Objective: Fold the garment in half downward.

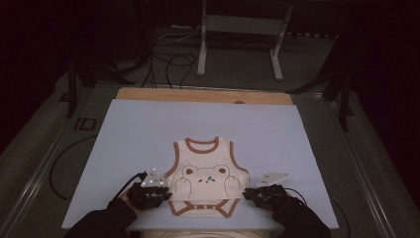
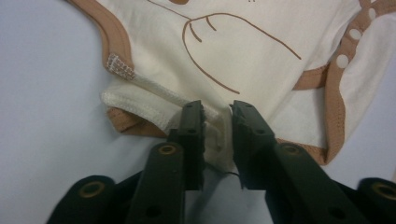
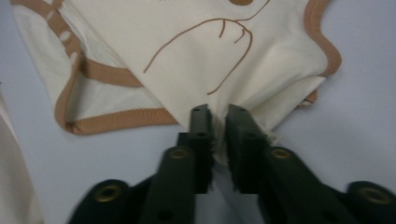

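Baby bodysuit (image 1: 207, 173), cream with brown trim and a bear drawn on the chest, lies flat on the pale blue tabletop (image 1: 133, 134), near its 6 o'clock edge, neckline toward 12 o'clock. Its snap flap is folded up at the bottom, a row of pale snaps showing along the brown band.

Left tongs (image 1: 159, 191) sit at the garment's 8 o'clock corner. In the left gripper view those tongs (image 2: 217, 122) are nearly closed, pinching a fold of cream fabric at the side seam, just below a small mesh tag (image 2: 120, 66).

Right tongs (image 1: 253, 192) sit at the garment's 4 o'clock corner. In the right gripper view they (image 3: 218, 125) are likewise almost closed, with a pinch of the cream fabric between the jaws, beside the brown-edged leg opening.

Beyond the tabletop at 12 o'clock runs a wooden strip (image 1: 203, 95); past it, on the floor, stand a grey metal frame (image 1: 241, 29) and loose black cables (image 1: 171, 64). Nothing lies between the tongs and the cloth.
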### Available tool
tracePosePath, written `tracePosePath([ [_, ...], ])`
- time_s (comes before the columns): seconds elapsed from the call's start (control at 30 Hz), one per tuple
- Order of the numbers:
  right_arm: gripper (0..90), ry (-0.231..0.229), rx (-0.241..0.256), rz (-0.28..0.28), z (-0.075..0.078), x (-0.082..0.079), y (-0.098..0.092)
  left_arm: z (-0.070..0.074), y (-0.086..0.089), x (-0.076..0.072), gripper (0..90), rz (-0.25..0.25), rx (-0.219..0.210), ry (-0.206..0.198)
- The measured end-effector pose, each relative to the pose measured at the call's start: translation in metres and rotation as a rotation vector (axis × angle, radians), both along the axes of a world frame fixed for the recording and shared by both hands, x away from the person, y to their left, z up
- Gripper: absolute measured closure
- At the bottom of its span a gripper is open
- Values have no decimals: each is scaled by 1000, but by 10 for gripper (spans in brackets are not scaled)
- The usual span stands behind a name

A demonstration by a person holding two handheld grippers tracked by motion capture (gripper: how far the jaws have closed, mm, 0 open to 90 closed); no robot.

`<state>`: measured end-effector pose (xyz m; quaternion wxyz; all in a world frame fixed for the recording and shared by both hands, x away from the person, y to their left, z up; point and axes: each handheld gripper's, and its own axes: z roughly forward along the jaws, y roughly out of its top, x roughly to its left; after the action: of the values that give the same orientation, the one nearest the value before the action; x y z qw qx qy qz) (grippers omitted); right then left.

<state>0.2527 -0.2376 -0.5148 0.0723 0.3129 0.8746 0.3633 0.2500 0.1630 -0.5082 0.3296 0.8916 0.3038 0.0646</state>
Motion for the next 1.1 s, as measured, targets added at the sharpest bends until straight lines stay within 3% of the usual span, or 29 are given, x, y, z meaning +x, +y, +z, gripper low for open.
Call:
tracePosePath([
  [0.2,423,-8,41,7,4,-1,2,2,-1,0,434,0,5,-11],
  [0.3,356,-5,53,10,5,-1,2,3,-2,-1,339,-7,-1,-6],
  [0.33,252,-5,64,15,6,-1,3,5,-3,-1,304,-10,-5,1],
  [0.37,252,-5,64,15,6,-1,3,5,-3,-1,263,-10,-5,1],
  [0.4,177,14,82,46,7,-1,3,7,-2,-1,218,-36,-15,14],
  [0.57,133,4,76,49,9,-2,4,9,-2,-1,79,-42,-24,19],
  [0.63,112,12,101,58,11,-2,4,10,-2,-1,15,-62,-20,22],
  [0.93,103,-27,110,82,24,-1,3,23,-4,-1,1,-125,-26,2],
  [1.1,103,-47,110,84,31,0,1,31,-4,0,1,-135,-21,-15],
])
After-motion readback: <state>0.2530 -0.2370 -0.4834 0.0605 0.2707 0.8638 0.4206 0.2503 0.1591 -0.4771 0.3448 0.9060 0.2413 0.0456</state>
